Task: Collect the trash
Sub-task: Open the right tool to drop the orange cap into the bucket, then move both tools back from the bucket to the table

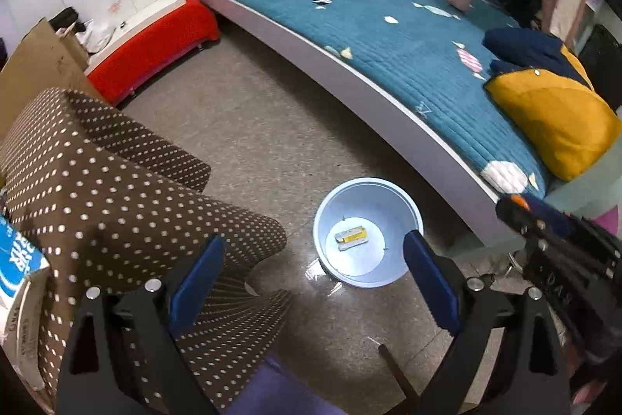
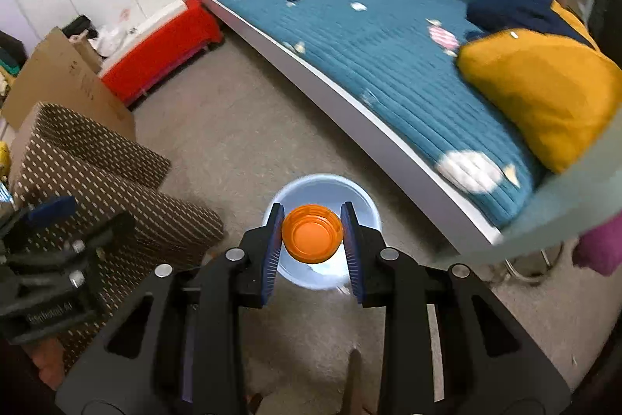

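The task is judged to be partly done: one piece of trash, a small yellow and white packet [image 1: 351, 235], is already seen lying flat on the bottom of the pale blue basin [image 1: 404, 199], which stands on the floor at about 5 o'clock in the left wrist view, just beside the bed edge. A second piece, an orange bottle cap [image 2: 312, 238], is held pinched between the blue pads of the right gripper [image 2: 313, 240], whose jaws are closed narrowly on it, open side toward the camera; it hangs above the basin [image 2: 363, 201], so only its release appears to be left. The left gripper [image 1: 313, 282] is held wide apart and nothing is gripped in it. No further loose trash can be made out on the bare floor, though corners are hidden. Counted: one basin, one packet, one cap, two grippers.
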